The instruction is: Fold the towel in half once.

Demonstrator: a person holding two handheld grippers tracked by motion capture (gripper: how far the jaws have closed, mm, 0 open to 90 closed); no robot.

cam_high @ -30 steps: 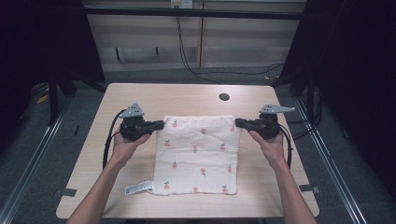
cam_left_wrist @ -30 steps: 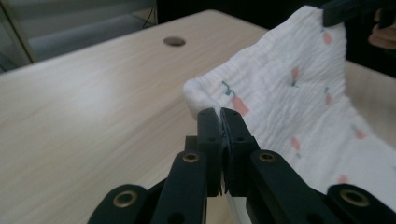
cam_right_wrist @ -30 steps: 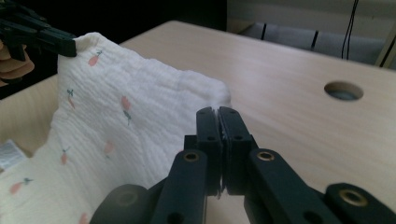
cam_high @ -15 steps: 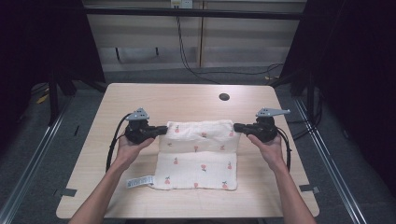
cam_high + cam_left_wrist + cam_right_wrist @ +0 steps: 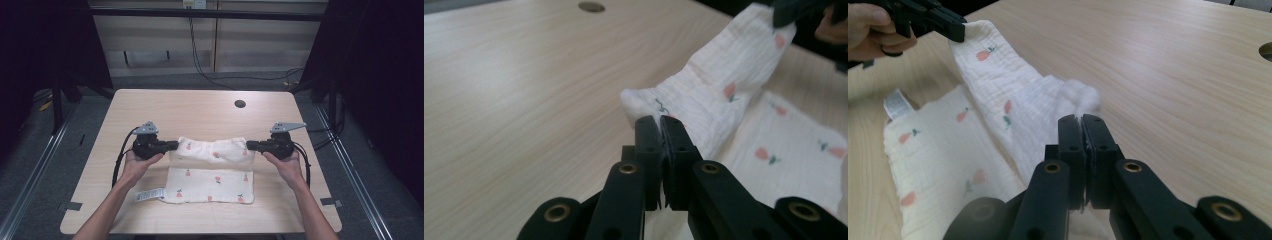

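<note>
A white cloth [image 5: 210,172] printed with small red fruit lies on the wooden table [image 5: 200,112], its far edge lifted and drawn toward the person. My left gripper [image 5: 172,145] is shut on the cloth's far left corner [image 5: 644,102]. My right gripper [image 5: 250,145] is shut on the far right corner [image 5: 1080,100]. The raised edge [image 5: 212,149] hangs between them above the flat near half. In the left gripper view my gripper [image 5: 660,122] pinches the fabric, and the other gripper [image 5: 794,12] holds the far end. The right gripper view shows my gripper [image 5: 1081,122] likewise clamped.
A white care label [image 5: 149,194] sticks out at the cloth's near left corner. A dark round hole [image 5: 240,104] sits in the tabletop toward the far right. Black cables trail from both grippers. Metal rails [image 5: 45,150] run along the floor beside the table.
Both grippers have pulled the cloth's far edge toward the person, lifting it and folding it over the near half. The visible cloth has grown shorter front to back.
</note>
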